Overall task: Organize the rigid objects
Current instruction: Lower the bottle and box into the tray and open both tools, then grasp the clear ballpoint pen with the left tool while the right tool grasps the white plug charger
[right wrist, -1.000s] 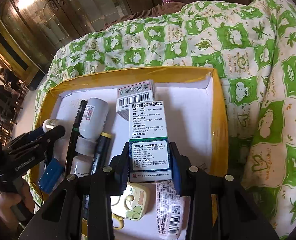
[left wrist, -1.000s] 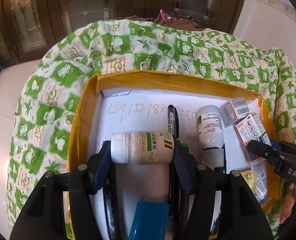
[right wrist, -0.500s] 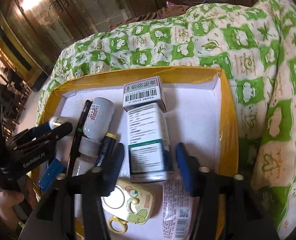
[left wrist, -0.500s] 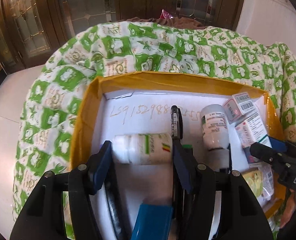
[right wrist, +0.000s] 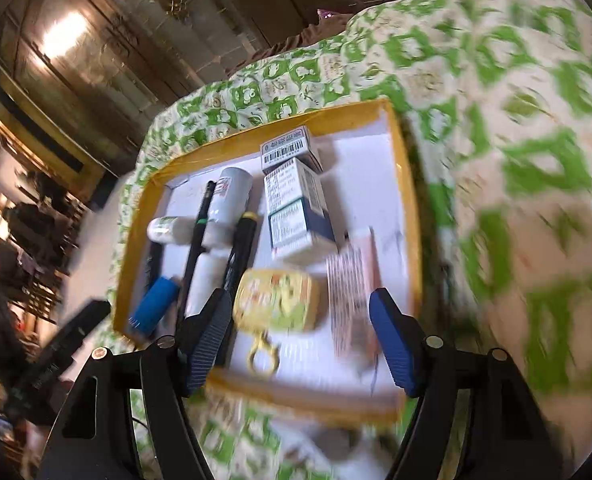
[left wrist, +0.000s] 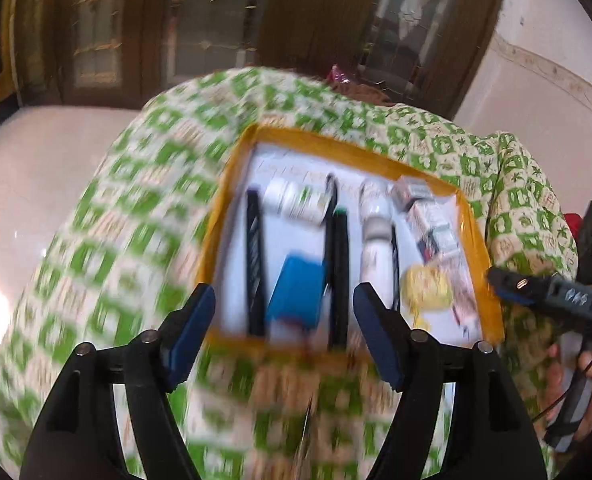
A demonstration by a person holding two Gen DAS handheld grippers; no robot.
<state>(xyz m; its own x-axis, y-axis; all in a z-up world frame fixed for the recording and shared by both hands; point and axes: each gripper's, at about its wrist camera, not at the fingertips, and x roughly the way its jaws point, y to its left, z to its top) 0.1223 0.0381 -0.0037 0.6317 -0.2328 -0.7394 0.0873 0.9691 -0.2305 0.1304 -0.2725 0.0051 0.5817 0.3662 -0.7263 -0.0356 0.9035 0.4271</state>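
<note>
Green-and-cream patterned quilt, dark wooden glazed doors, pale glossy floor, white wall

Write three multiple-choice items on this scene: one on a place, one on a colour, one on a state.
1. Where does the yellow case lie?
A. inside the tray
B. on the quilt
C. in a gripper

2. What colour is the tray's rim?
A. red
B. yellow
C. black

3. What is between the right gripper's fingers?
A. a white bottle
B. a medicine box
C. nothing gripped

Key: 1 A, the case sits on the tray's white floor near the front rim. 2 B, the border shows yellow all round. 3 C, the gripper's jaws are opening and its pads press on nothing.
</note>
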